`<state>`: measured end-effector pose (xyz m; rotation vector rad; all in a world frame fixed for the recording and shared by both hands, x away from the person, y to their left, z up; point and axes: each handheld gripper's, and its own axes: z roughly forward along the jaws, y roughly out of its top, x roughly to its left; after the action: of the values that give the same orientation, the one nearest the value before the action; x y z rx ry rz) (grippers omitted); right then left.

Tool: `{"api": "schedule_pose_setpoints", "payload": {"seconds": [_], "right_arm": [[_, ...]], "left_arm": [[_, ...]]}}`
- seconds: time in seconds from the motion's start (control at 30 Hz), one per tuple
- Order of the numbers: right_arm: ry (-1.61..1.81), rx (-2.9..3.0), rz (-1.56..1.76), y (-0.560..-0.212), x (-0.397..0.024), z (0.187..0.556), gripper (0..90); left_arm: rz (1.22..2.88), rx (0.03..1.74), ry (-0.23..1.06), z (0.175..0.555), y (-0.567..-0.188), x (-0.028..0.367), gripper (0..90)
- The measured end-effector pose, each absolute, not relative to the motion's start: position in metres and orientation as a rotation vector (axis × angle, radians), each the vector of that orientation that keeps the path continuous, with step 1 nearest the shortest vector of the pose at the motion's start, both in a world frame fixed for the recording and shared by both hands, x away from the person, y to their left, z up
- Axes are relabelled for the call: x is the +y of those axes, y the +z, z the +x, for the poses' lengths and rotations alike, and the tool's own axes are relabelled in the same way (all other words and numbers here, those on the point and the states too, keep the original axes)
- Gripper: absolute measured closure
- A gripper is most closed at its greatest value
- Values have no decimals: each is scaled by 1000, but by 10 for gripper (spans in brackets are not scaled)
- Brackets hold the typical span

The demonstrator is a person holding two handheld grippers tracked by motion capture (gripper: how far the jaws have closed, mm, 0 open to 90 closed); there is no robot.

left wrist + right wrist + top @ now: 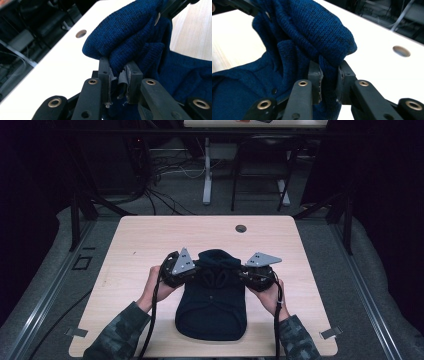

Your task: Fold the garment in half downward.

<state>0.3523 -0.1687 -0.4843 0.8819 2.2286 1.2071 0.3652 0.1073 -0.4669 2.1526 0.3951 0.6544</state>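
Note:
A dark blue knitted garment (212, 310) lies on the wooden table (150, 235), its lower part flat and its upper part bunched into a hump. My left gripper (196, 271) holds the garment's left upper edge, and in the left gripper view the gripper (120, 75) has a fold of the knit (130, 32) pinched between its pads. My right gripper (242, 274) holds the right upper edge. In the right gripper view the gripper (329, 77) is shut on the knit (312, 27) as well. Both hands sit level with each other, either side of the hump.
A round cable hole (241, 228) is in the table's far edge, behind the garment. Beyond the table stand dark frame legs and loose cables (160, 175) on the floor. Metal rails (45, 290) run along both sides of the table.

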Motion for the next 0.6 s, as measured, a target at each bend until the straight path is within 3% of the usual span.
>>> {"api": "schedule_pose_setpoints", "payload": {"seconds": [0.3,0.47,0.6], "right_arm": [[1117,2125,689,-472,-149,343,778],[1174,2099,677,-464,-148,347,782],[1173,2105,616,-468,-147,342,780]], "left_arm": [[2139,438,652,372,-459,118,766],[2192,452,613,375,-460,117,620],[2221,461,583,376,-470,115,608]]}}
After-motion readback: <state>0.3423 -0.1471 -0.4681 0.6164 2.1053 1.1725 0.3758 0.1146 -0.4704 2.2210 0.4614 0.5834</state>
